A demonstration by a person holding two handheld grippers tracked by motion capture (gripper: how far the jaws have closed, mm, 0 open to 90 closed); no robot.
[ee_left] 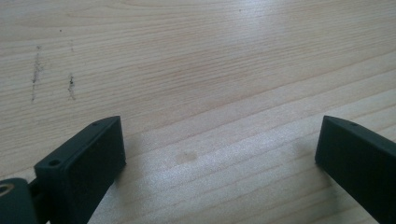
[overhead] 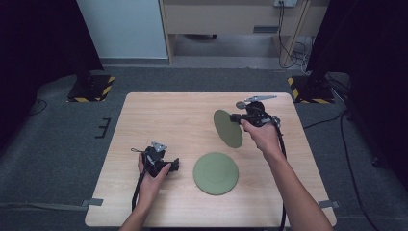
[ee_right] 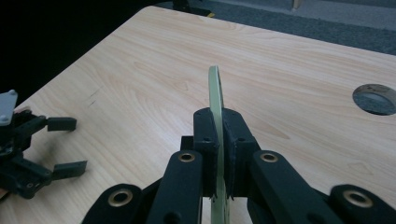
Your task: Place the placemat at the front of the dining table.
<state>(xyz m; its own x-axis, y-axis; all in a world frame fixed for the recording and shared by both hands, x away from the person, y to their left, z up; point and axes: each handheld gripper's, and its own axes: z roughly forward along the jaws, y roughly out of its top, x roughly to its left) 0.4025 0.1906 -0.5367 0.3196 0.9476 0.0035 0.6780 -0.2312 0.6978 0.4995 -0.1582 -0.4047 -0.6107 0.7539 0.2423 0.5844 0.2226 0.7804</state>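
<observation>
Pale wood-grain table (overhead: 159,115) on grey carpet (overhead: 57,144) — a round hole (ee_right: 376,99) through its top near one corner. Black stands with yellow-black hazard-striped bases (overhead: 91,86) at both far corners. Behind, a light wooden cabinet (overhead: 231,19), a pale blue-white panel (overhead: 122,29), dangling black cables (overhead: 288,48) — dark curtains on either side.

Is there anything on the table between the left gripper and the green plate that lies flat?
No. In the high view, only bare wood of the table lies between the left gripper and the flat green plate.
</observation>
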